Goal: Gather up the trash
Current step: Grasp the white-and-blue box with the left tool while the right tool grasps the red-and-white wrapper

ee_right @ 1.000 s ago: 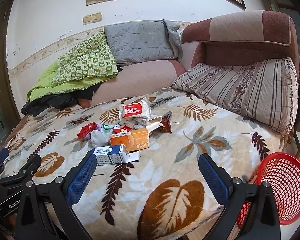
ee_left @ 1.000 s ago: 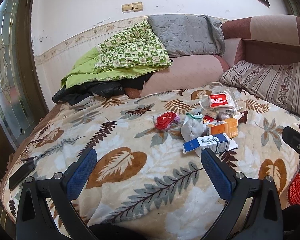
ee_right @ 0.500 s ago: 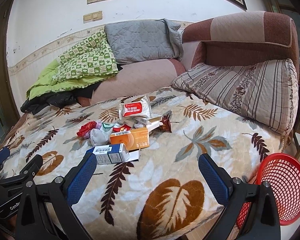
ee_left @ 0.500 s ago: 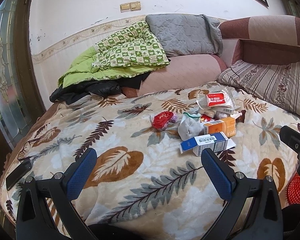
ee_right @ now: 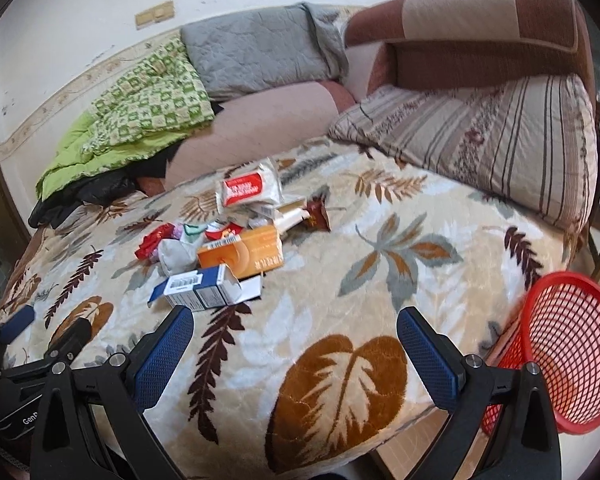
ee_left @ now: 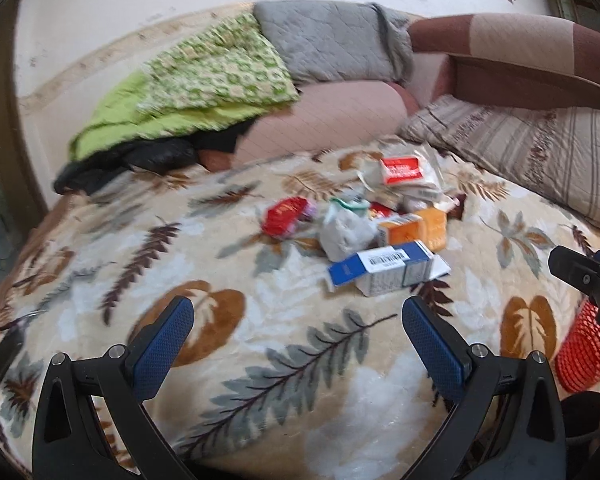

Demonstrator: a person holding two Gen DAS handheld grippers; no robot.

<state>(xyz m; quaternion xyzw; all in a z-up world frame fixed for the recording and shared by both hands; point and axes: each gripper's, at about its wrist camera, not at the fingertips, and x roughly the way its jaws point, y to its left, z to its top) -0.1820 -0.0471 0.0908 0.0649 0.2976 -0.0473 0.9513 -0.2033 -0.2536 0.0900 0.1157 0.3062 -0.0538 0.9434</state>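
Crowding blue box (ee_right: 196, 289), orange box (ee_right: 244, 255), red basket (ee_right: 568, 356) aside

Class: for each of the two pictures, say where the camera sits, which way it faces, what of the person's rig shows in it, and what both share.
Left wrist: on the left gripper, open, facing across the bed; the right gripper's tip shows at right.
Right wrist: on the right gripper, open, facing the bed; left gripper at lower left.
Shared: blue box, orange box, red basket.

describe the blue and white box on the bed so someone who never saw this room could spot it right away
Start at the leaf-print blanket covering the bed and find the trash pile near its middle. The blue and white box lies on its side at the pile's near edge, in front of the orange box. Only it has a barcode label on top and an open flap.
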